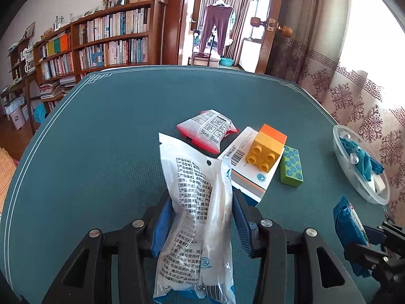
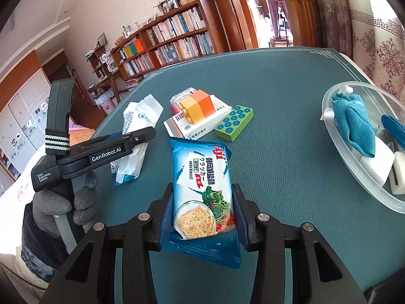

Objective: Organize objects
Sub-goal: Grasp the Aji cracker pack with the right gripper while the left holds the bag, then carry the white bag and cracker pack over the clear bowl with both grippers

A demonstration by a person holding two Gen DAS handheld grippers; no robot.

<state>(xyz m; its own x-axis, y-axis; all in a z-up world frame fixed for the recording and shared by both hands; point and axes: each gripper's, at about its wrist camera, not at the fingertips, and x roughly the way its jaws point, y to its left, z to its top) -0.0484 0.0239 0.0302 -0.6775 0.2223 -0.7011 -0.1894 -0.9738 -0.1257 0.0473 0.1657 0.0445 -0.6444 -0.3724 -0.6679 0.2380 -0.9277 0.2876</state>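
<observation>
White pouch (image 1: 195, 217), biscuit pack (image 2: 202, 192) upright.

"GenRobot.AI" on left tool (image 2: 141, 136), "soda biscuit" – blue cracker packet (image 2: 202, 177)

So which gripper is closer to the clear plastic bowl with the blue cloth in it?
Right. The right gripper, shut on a soda biscuit packet, sits beside the bowl. The left gripper, with a white pouch between its fingers, is across the table, past the blocks.

Green block (image 2: 234, 123), blue dots
</observation>
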